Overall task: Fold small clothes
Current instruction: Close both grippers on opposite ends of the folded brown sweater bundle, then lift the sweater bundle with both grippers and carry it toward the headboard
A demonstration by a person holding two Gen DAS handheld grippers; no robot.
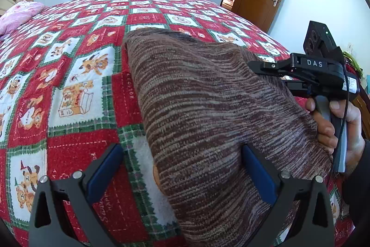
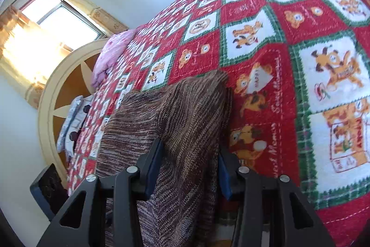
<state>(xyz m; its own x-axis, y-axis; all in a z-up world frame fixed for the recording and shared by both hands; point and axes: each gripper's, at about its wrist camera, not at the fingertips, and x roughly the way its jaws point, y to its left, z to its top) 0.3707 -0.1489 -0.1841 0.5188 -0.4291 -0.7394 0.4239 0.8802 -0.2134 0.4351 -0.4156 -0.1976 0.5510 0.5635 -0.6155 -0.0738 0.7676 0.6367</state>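
1. A brown knitted garment lies on the bed's red patchwork quilt, partly lifted at its right side.
2. The left gripper is spread wide, the garment's near edge between its jaws, unpinched.
3. The right gripper brackets a raised fold; whether it pinches, I cannot tell.
4. Judged step: carrying one side over. Next: secure both edges, lay the fold flat.
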